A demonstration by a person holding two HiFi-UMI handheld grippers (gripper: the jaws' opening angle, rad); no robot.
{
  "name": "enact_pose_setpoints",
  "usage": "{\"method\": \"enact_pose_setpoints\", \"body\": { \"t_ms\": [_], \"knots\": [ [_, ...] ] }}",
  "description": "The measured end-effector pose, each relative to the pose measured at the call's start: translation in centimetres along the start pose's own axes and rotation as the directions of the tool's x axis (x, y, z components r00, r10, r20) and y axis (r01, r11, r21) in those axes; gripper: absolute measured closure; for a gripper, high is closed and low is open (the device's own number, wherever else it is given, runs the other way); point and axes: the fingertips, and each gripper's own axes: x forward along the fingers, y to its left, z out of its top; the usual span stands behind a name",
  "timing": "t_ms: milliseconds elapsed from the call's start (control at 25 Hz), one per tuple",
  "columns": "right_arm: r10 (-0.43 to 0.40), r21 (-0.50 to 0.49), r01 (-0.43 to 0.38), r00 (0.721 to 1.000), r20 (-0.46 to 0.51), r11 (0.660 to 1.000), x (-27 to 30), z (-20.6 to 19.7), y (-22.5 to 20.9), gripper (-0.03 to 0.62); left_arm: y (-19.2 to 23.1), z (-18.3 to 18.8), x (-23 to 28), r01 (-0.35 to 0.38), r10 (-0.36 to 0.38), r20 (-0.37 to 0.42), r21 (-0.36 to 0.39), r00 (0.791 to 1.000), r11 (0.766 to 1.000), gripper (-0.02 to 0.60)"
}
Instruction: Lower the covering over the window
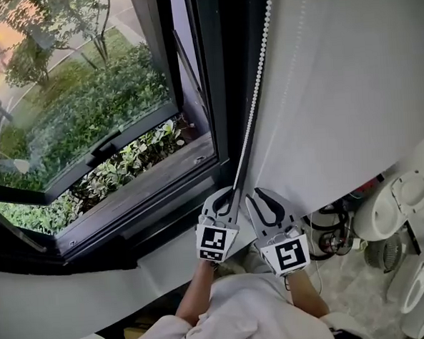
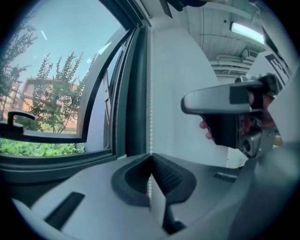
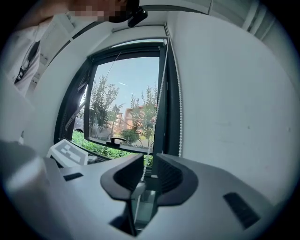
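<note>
A white roller blind (image 1: 336,86) hangs beside the dark window frame (image 1: 214,93). Its white bead chain (image 1: 254,91) runs down along the frame's edge. My left gripper (image 1: 228,198) is shut on that chain; in the left gripper view the pads of the left gripper (image 2: 151,161) meet on the chain (image 2: 150,93). My right gripper (image 1: 260,200) sits just right of it, at about the same height. Its jaws stand apart in the right gripper view, where a thin strand (image 3: 142,172) passes through the gap of the right gripper (image 3: 149,165) without being pressed.
The window's sash (image 1: 86,101) is swung open outward, with its handle (image 1: 103,147) and shrubs beyond it. A white sill (image 1: 98,294) lies below. At the lower right, white fans (image 1: 390,208) and cables (image 1: 331,240) sit on the floor.
</note>
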Motion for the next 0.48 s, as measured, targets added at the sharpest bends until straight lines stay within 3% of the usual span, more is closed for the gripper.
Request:
{"method": "enact_pose_setpoints", "body": {
  "t_ms": [480],
  "knots": [
    [0.059,-0.065,-0.052,0.993,0.103,0.997,2.8,6.1,0.6,0.490,-1.9,-0.5,-1.9,0.071,-0.071,0.015,-0.013,0.997,0.997,0.568]
  ]
}}
